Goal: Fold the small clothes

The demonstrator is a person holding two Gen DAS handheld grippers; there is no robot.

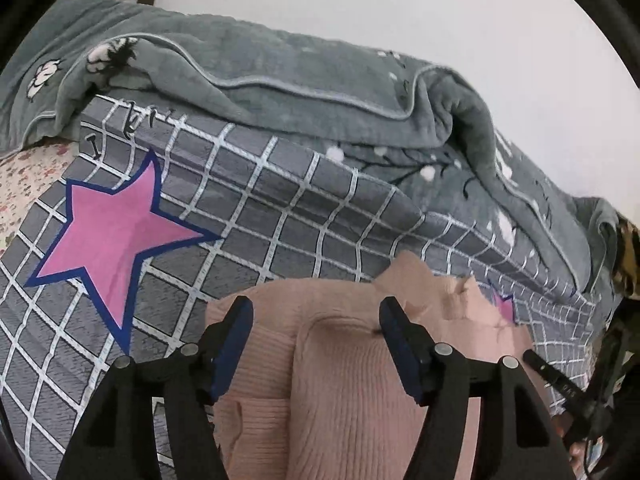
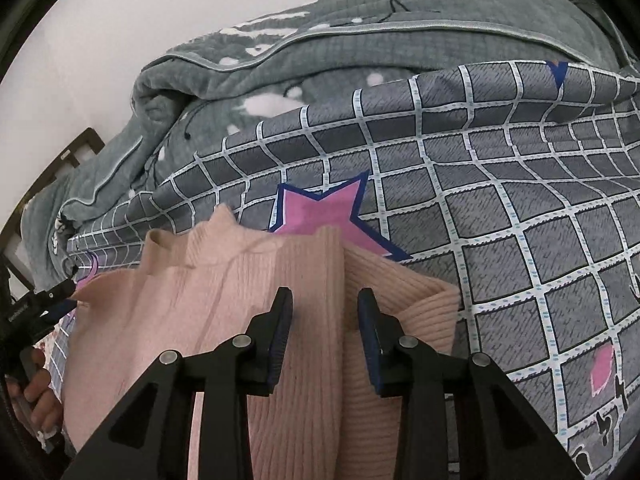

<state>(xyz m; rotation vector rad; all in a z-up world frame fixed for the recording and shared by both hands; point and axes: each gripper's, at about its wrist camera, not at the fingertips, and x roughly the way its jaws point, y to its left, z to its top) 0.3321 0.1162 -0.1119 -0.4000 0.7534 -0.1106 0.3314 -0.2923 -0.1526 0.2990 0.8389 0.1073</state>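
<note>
Pink knit top point(image 2: 224, 280) is being spread on the checked bed cover point(image 2: 500, 184), right under both tools. Nothing is being held: the left gripper point(image 1: 316, 320) and right gripper point(image 2: 324, 308) are both being kept wide apart over it. A folded sleeve is being crossed by the right one. If only one layer is pinched, the fold is likely being pulled loose.

Pink sweater point(image 2: 224, 312) — ribbed matt knit; behind it, a fuzzy grey fleece blanket point(image 1: 304, 76) — over smooth printed bedsheet point(image 2: 500, 200).
</note>
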